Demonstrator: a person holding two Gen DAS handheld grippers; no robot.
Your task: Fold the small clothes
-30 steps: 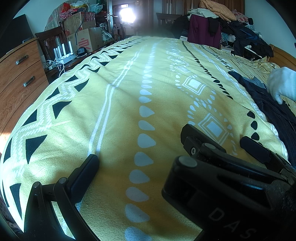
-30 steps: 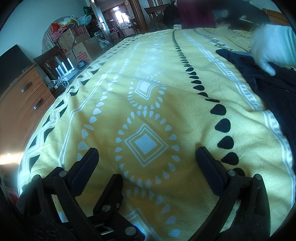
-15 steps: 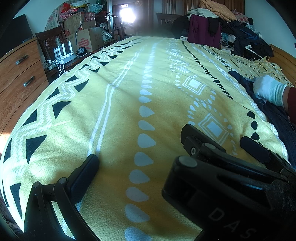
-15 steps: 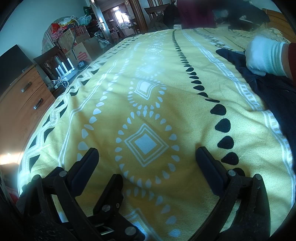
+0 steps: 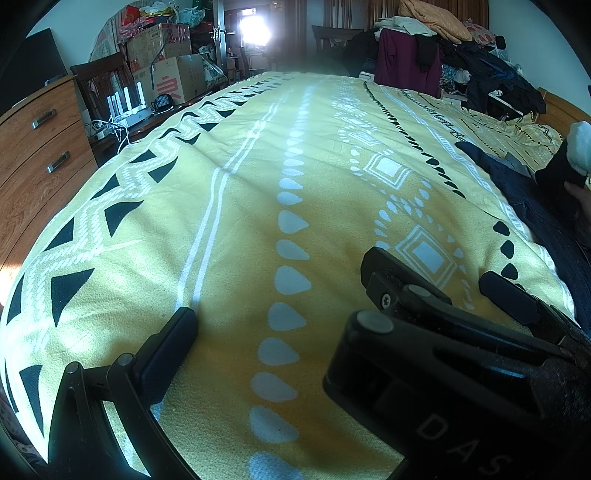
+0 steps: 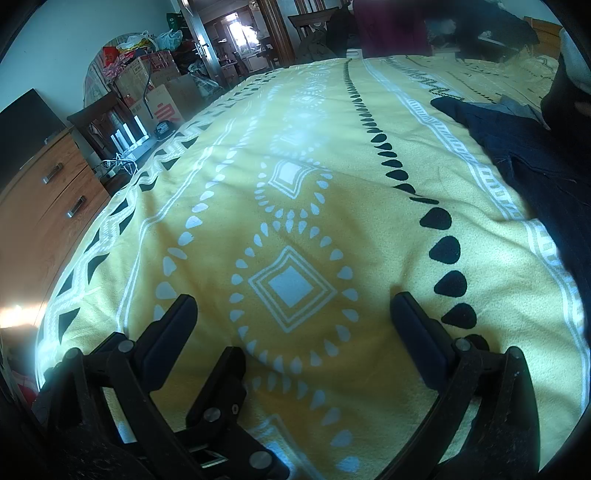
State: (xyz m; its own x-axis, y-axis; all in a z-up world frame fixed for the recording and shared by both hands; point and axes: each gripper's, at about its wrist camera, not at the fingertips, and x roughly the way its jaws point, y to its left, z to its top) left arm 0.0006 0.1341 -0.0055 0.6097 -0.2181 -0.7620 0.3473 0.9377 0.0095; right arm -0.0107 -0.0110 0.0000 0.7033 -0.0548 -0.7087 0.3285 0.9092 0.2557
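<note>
1. At the far left of both views stands a wooden dresser (image 5: 35, 155) with metal drawer handles; a dark screen (image 6: 26, 114) sits on top of it, in the upper left.
2. Just right of it, in the upper left, a wooden chair (image 5: 99, 85) stands beside a low surface with a white router (image 5: 129, 107) and tangled white cables (image 5: 107, 129).
3. Behind these, cardboard boxes (image 5: 173, 77) are stacked, with plastic bags (image 5: 162, 9) piled on top; I cannot tell what the boxes hold.
4. At the top centre an open doorway (image 5: 255, 29) glows with bright daylight.
5. A bed fills the middle of each frame, covered by a yellow blanket (image 5: 240, 206) with white diamonds, white drops and black triangles.
6. At the bottom of the left wrist view, the left gripper (image 5: 334, 286) rests low over the blanket, fingers spread apart, holding nothing.
7. At the bottom of the right wrist view, the right gripper (image 6: 291, 319) lies likewise, fingers wide apart and empty.
8. In the upper right, a heap of clothes (image 5: 443, 44) covers furniture past the bed.
9. At the right edge, a dark navy garment (image 6: 517, 147) lies spread on the blanket, well apart from both grippers.
10. At the far right edge, a white-gloved hand (image 5: 580, 147) shows partly above the garment; contact is unclear.
</note>
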